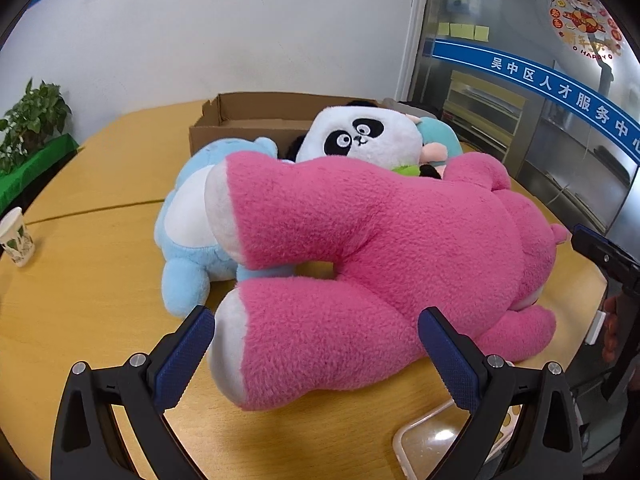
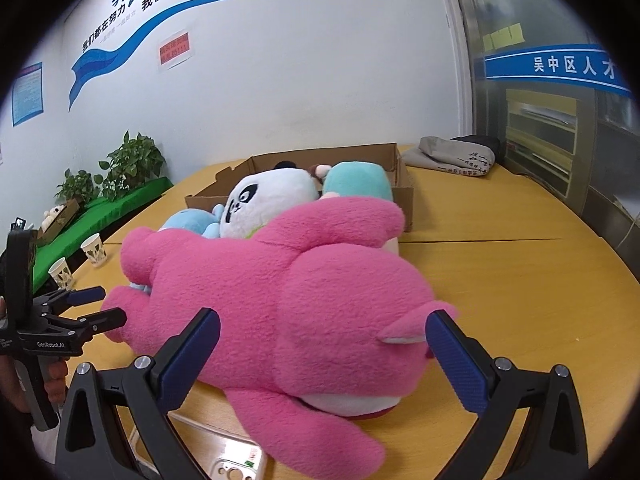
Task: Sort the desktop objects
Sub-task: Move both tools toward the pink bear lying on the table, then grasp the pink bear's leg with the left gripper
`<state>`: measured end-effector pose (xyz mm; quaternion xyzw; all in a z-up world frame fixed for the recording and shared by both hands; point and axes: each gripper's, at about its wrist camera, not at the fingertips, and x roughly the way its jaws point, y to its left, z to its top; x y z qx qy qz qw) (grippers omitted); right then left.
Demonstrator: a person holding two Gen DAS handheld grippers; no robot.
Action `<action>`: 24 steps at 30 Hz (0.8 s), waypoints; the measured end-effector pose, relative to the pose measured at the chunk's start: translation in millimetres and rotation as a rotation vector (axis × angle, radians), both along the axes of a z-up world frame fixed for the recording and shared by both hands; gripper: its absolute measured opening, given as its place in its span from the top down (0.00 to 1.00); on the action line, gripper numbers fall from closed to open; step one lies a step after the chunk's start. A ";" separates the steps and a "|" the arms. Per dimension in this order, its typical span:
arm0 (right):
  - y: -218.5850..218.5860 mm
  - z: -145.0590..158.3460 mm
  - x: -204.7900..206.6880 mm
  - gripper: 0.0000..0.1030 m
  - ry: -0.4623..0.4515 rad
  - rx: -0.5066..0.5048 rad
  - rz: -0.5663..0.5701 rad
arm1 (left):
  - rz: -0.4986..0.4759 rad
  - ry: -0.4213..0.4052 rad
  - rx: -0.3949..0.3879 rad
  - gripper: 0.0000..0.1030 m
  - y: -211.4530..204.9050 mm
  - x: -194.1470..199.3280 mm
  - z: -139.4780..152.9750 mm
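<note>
A big pink plush bear [image 1: 360, 240] [image 2: 288, 288] lies face down on the wooden table. My left gripper [image 1: 316, 344] is open, with one of the bear's legs between its fingers. My right gripper [image 2: 324, 344] is open around the bear's head and ear end. Behind the bear lie a light blue plush [image 1: 192, 232] [image 2: 192, 220], a panda plush [image 1: 368, 136] [image 2: 268, 200] and a teal plush [image 1: 436, 130] [image 2: 356, 180]. An open cardboard box [image 1: 248, 120] [image 2: 404, 184] stands behind them. The left gripper [image 2: 96, 308] also shows at the left of the right wrist view.
Paper cups [image 1: 16, 236] [image 2: 94, 250] stand near the table's left edge, by potted plants [image 2: 132, 160]. A phone in a clear case [image 1: 436, 440] [image 2: 236, 468] lies at the near edge. Folded grey cloth [image 2: 452, 156] sits far right. A hand [image 2: 24, 380] holds the left gripper's handle.
</note>
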<state>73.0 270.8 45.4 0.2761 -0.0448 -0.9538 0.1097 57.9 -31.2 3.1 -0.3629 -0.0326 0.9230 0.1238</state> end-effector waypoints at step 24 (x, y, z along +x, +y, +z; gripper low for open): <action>45.1 -25.9 -59.2 0.37 -0.071 -0.300 0.197 | -0.098 -0.106 0.256 0.52 -48.4 1.9 -7.5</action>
